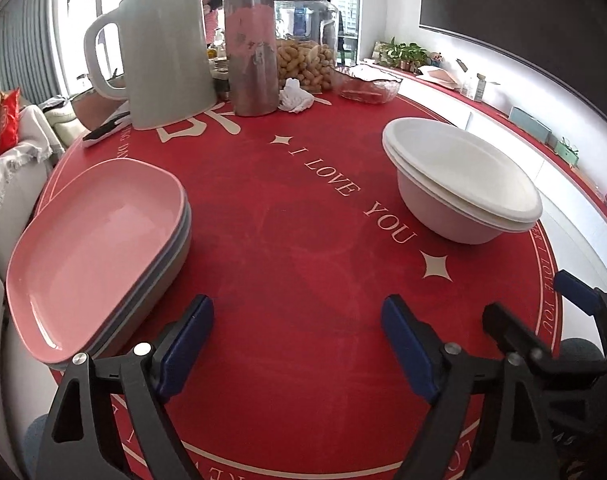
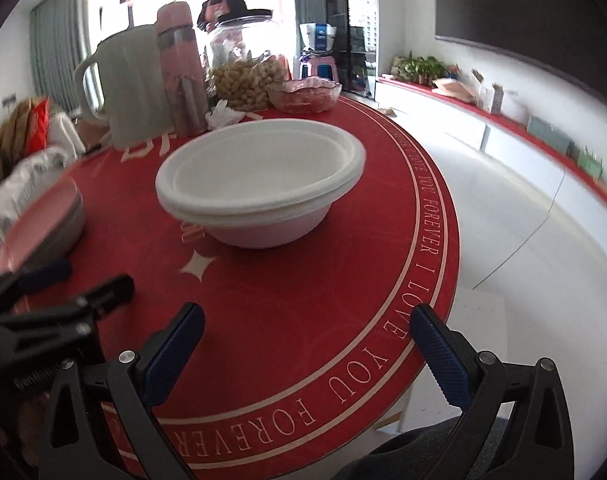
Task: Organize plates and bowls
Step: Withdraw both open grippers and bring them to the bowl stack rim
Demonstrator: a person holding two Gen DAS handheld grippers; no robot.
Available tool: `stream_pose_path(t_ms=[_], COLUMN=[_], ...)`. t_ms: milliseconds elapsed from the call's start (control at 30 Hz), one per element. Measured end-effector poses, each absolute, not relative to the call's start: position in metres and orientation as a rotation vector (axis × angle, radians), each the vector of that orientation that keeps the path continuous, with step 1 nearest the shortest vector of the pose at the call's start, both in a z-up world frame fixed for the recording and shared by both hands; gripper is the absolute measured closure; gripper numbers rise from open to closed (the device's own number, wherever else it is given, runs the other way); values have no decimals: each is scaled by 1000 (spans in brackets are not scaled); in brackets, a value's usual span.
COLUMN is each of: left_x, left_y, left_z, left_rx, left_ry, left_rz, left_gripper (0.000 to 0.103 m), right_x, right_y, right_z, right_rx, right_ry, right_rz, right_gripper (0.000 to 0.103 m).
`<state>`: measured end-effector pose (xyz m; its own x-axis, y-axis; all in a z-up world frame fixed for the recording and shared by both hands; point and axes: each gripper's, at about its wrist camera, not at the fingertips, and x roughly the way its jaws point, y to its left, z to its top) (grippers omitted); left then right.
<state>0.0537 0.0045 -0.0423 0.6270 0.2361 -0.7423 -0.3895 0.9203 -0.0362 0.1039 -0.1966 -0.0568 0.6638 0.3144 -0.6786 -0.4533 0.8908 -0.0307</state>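
A: Round red desk (image 1: 303, 240) noted; bare cloth is seen across its middle, between the two stacks.
B: Stacked plates (image 1: 99, 248), pink on top, are set at the left rim. Nested white bowls (image 2: 259, 184) are set right of centre, well apart from the plates.
A: Jug (image 1: 163, 52), flask (image 1: 251, 44) and peanut jar (image 1: 307, 40) are crowded at the far edge.
B: Left tool (image 1: 299, 344) and right tool (image 2: 307, 348) are held wide apart, nothing gripped, above the near edge.
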Motion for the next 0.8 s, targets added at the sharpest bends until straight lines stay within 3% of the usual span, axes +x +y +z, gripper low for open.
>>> stream_pose_path(t_ms=[800], left_x=[52], left_y=[7], left_z=[-43], left_rx=[-202], left_ry=[814], left_rz=[368], left_gripper=[15], right_x=[102], right_y=[-199], right_z=[-60], right_rx=[-188], right_ry=[664], right_rz=[427], right_gripper=[0])
